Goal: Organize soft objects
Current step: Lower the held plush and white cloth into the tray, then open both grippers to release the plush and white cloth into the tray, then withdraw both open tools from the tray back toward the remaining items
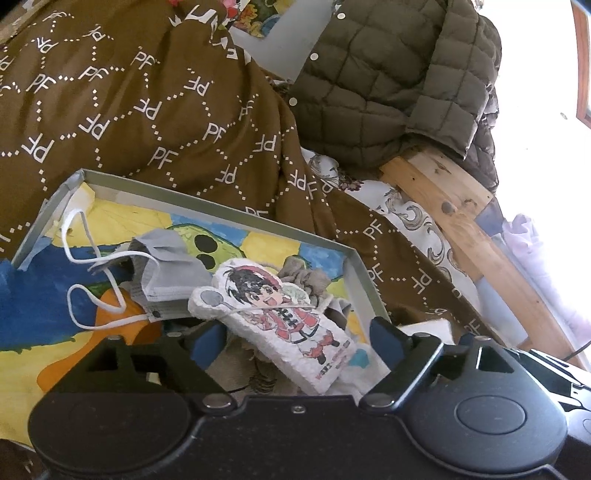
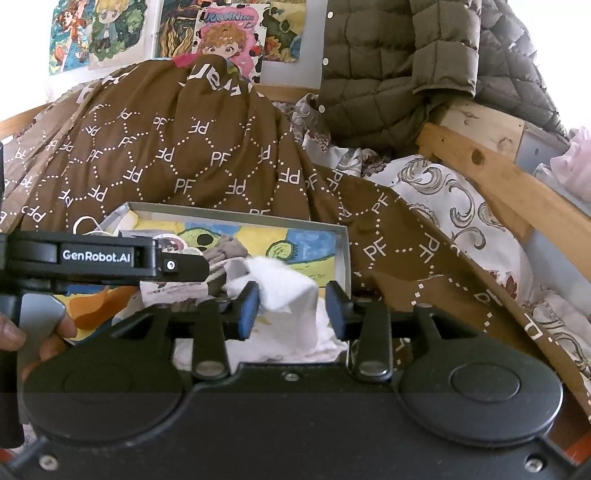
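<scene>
A shallow cardboard box (image 1: 229, 218) with a painted floor sits on the brown PF-patterned blanket (image 1: 155, 110), filling the lower left and centre of the left wrist view. Inside it lie the soft things. A grey face mask (image 1: 166, 269) with white ear loops rests left of centre. Just right of it, a flat white plush printed with a cartoon figure in red (image 1: 280, 321) lies tilted, its lower end nearest the camera. A brownish knitted item (image 1: 303, 277) shows behind the plush, partly hidden.

The left gripper (image 1: 297, 339) hangs over the near end of the box with its jaws spread wide. The plush lies between the blue pads, and neither pad presses on it.

In the right wrist view, a crumpled white cloth (image 2: 284, 288) sits in the box's right end, at the centre of the frame. The right gripper (image 2: 293, 308) has its jaws partly spread around the cloth. The left pad sits against the cloth's edge and the right pad stands clear of it.

A hand (image 2: 40, 336) shows at the left edge. An olive quilted jacket (image 2: 388, 66) drapes over the wooden bed frame (image 2: 498, 173) at upper right, and cartoon posters (image 2: 229, 33) hang on the wall above.
</scene>
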`<state>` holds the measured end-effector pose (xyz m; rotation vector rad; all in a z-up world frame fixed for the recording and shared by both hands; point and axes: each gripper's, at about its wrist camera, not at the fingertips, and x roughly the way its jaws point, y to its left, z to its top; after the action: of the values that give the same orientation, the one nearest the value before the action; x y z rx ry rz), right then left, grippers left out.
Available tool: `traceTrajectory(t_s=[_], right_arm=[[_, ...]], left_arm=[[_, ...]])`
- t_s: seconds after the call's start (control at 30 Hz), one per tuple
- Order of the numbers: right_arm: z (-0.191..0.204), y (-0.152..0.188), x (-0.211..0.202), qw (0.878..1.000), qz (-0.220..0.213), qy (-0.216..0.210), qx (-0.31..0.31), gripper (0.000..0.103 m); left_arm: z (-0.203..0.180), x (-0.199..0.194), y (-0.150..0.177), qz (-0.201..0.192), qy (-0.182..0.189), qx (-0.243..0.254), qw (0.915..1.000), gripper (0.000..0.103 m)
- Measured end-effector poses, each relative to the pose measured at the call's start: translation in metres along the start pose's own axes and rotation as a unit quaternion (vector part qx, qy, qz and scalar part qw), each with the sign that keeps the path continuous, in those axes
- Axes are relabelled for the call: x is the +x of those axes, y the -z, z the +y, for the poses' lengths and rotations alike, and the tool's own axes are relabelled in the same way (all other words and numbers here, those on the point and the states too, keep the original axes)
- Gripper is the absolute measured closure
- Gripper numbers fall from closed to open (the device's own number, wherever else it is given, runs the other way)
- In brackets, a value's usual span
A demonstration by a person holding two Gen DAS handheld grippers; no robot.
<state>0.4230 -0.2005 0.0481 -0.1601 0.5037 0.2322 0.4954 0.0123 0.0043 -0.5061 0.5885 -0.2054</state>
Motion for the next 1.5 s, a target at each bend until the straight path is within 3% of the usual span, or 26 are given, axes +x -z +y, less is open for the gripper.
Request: traceTrajectory(t_s=[0.27, 0.6, 1.27, 1.4, 1.5], right_arm=[[-0.002, -0.001, -0.006, 1.0, -0.003, -0.004, -0.001, 0.059], [-0.007, -0.001, -0.023, 1.0, -0.013, 0.0, -0.002, 0.041], [-0.012, -0.005, -0.068, 0.999, -0.037, -0.005, -0.002, 0.01], [-0.016, -0.005, -0.077, 0.999, -0.042, -0.011, 0.008, 0.001], [-0.018, -0.006, -0.081, 0.999, -0.041, -0.014, 0.014, 0.001]], left_arm=[[0.001, -0.008, 0.001, -0.008, -0.005, 0.008, 0.9999, 0.008], [0.002, -0.029, 0.004, -0.031, -0.02, 0.016, 0.9992, 0.001], [0.0, -0.068, 0.012, -0.052, -0.054, 0.031, 0.9967, 0.001], [0.001, -0.073, 0.015, -0.063, -0.072, 0.043, 0.9944, 0.001], [-0.001, -0.078, 0.019, -0.074, -0.088, 0.063, 0.9914, 0.001]])
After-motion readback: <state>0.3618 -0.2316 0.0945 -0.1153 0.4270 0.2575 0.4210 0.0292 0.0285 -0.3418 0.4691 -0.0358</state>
